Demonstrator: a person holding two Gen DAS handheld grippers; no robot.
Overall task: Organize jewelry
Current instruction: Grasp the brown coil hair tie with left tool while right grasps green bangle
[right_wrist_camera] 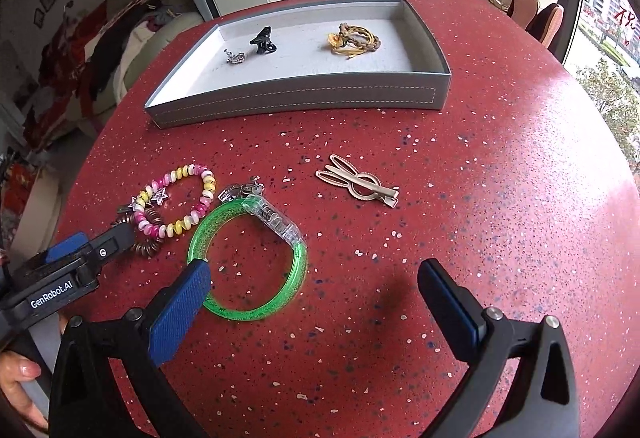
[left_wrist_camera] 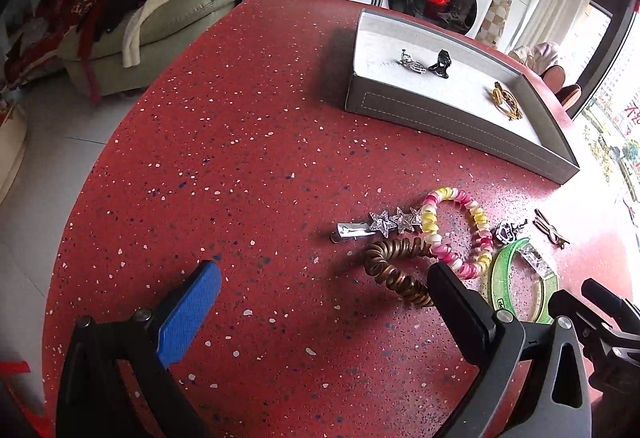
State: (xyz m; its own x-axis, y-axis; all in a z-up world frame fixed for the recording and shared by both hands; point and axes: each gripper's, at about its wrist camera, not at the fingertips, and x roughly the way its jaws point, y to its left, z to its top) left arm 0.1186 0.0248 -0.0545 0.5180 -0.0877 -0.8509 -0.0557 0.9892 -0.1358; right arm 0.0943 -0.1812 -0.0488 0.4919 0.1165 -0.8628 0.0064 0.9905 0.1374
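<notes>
While both of my grippers hang low over the red table (right_wrist_camera: 500, 166), neither holds anything: the right gripper (right_wrist_camera: 316, 282) is spread wide with its left finger just at the green bangle (right_wrist_camera: 248, 258), and the left gripper (left_wrist_camera: 324, 278) is equally wide apart beside the brown coil tie (left_wrist_camera: 396, 270). Just past them lies what is left to sort: the pink-and-yellow bead bracelet (right_wrist_camera: 180, 198), the star clip (left_wrist_camera: 376, 226), a small silver charm (right_wrist_camera: 240, 192) touching the bangle, and the beige rabbit clip (right_wrist_camera: 356, 180) a little apart. Farther off, the grey tray (right_wrist_camera: 296, 94) already holds three pieces: a silver clip (right_wrist_camera: 236, 57), a black claw clip (right_wrist_camera: 263, 39) and a yellow knotted band (right_wrist_camera: 354, 40). I judge about a third done, six pieces remaining.
</notes>
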